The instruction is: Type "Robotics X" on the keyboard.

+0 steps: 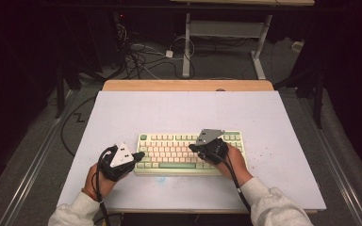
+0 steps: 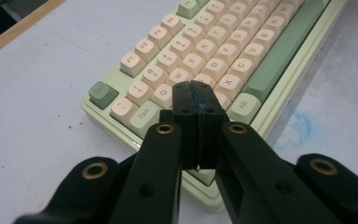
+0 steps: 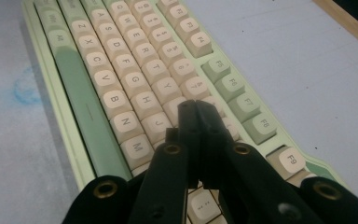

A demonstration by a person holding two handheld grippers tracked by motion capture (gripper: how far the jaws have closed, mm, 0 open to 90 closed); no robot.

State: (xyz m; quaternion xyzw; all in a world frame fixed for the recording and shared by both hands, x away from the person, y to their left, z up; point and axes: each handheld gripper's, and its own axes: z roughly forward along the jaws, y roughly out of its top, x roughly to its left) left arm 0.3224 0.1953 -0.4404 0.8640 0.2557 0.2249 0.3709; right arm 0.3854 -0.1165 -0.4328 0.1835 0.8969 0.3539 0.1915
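Left gripper [image 2: 196, 93], jaws pressed together, centre frame over keyboard [image 2: 242, 51]; keys light, springy — press caps squarely, not edges.

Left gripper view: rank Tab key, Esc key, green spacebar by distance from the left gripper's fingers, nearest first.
1. Tab key, just left of the left gripper tips.
2. Esc key, at the keyboard's corner, further left.
3. Spacebar: its near end lies close on the right, so against Esc it's too close to call.

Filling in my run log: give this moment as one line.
scene: keyboard on table | left gripper: shut, over left keys | right gripper: shut, over middle keys
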